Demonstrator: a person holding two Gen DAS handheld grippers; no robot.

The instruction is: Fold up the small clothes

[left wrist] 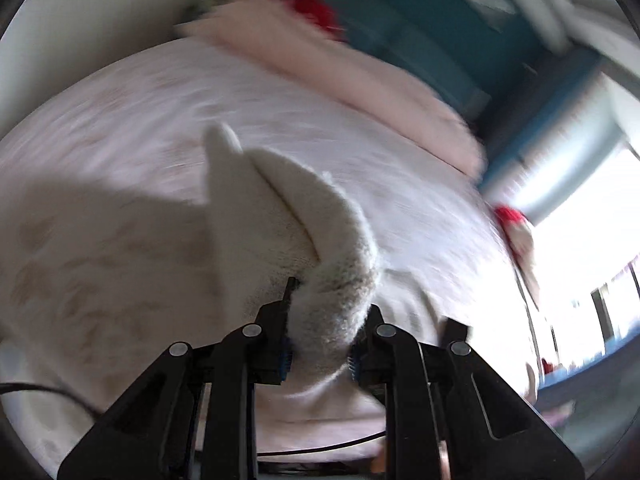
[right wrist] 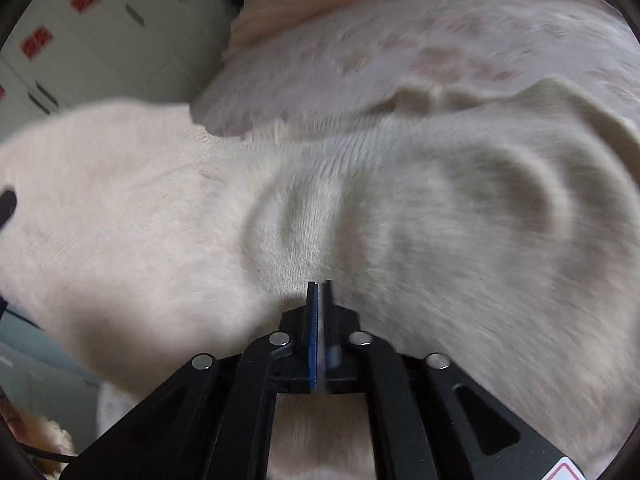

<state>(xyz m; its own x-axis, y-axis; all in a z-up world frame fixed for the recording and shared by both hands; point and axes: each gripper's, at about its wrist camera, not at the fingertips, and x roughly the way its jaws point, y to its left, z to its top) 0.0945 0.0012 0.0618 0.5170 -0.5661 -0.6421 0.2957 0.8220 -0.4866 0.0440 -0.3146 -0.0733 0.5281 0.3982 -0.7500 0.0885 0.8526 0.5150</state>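
A fluffy cream-white knit garment (right wrist: 360, 200) is held up over a bed with a pale floral sheet (left wrist: 140, 120). In the left wrist view my left gripper (left wrist: 320, 312) is shut on a thick bunched fold of the white garment (left wrist: 312, 232), which sticks up and away from the fingers. In the right wrist view my right gripper (right wrist: 319, 292) is shut, its blue-lined pads pinching the garment's lower edge; the cloth spreads wide across the view with rounded folds. The views are motion-blurred.
A pink folded blanket (left wrist: 340, 68) with something red on it (left wrist: 316, 12) lies at the far side of the bed. Teal furniture (left wrist: 440, 20) and a bright window (left wrist: 580, 240) are to the right. A white cabinet with red stickers (right wrist: 80, 20) stands beyond the bed.
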